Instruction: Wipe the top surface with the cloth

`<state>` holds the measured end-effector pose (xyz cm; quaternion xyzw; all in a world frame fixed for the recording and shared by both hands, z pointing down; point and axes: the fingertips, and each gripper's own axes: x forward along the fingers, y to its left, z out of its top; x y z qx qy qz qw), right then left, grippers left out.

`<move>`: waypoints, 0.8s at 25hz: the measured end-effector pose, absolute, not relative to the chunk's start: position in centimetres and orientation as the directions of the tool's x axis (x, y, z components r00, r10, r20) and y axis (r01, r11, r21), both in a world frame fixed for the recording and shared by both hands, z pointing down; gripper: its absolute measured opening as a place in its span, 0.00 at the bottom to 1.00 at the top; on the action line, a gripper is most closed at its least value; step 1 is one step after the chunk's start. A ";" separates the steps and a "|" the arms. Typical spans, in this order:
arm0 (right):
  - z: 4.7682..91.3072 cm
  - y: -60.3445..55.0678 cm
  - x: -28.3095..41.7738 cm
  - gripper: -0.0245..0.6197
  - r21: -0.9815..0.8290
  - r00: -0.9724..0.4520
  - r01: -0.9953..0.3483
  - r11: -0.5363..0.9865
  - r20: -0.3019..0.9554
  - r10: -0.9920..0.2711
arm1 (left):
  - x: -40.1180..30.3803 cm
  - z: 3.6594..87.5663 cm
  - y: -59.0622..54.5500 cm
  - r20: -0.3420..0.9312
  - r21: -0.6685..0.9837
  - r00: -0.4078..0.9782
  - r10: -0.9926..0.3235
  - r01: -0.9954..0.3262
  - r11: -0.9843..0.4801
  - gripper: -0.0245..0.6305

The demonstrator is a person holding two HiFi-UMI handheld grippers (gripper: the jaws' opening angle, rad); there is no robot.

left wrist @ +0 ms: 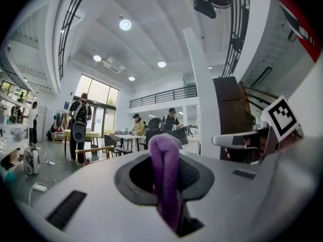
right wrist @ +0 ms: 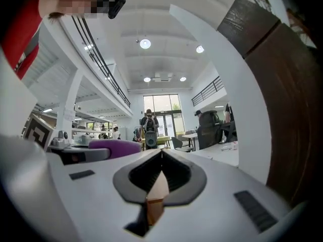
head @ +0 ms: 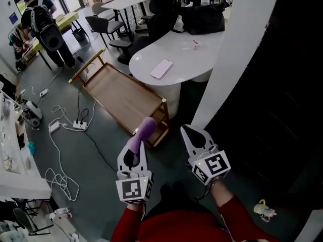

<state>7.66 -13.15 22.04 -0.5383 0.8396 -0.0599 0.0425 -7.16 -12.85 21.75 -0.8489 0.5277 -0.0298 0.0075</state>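
Note:
A purple cloth (head: 141, 132) sticks up from between the jaws of my left gripper (head: 135, 150), which is shut on it. In the left gripper view the cloth (left wrist: 165, 178) is a folded roll pinched at the jaw centre. My right gripper (head: 194, 136) is held beside the left one, jaws shut with nothing between them (right wrist: 160, 173). Both are raised in front of my chest, above the floor. The white rounded table top (head: 176, 54) lies ahead, beyond both grippers. From the right gripper view the purple cloth (right wrist: 108, 147) shows at the left.
A phone (head: 161, 68) and a small item (head: 196, 44) lie on the white table. A low wooden frame (head: 121, 97) lies on the floor ahead. A white pillar (head: 237, 49) and dark wall stand at right. Cables and a power strip (head: 78, 125) lie left. People stand far back.

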 end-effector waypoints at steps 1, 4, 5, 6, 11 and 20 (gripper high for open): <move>21.7 -12.9 7.6 0.06 -0.137 -0.418 -0.900 0.415 -0.004 -0.908 | -6.9 21.4 -12.5 0.036 -0.054 0.449 -0.893 -0.891 -0.450 0.13; 21.8 -11.9 6.8 0.06 -0.127 -0.420 -0.902 0.413 0.028 -0.907 | -6.6 20.1 -11.3 0.019 -0.077 0.466 -0.885 -0.881 -0.466 0.13; 22.0 -11.5 6.4 0.06 -0.126 -0.422 -0.901 0.415 0.040 -0.906 | -6.7 20.0 -10.9 0.015 -0.081 0.470 -0.883 -0.879 -0.469 0.13; 22.2 -11.1 6.1 0.06 -0.123 -0.426 -0.900 0.418 0.047 -0.903 | -6.7 20.1 -10.5 0.014 -0.082 0.472 -0.882 -0.878 -0.471 0.13; 22.5 -10.8 5.0 0.06 -0.114 -0.449 -0.890 0.441 0.055 -0.892 | -6.5 20.7 -10.2 0.018 -0.062 0.486 -0.874 -0.872 -0.486 0.13; 22.3 -11.6 4.5 0.06 -0.124 -0.452 -0.888 0.444 0.054 -0.890 | -6.6 22.1 -10.7 0.050 -0.040 0.488 -0.872 -0.871 -0.490 0.13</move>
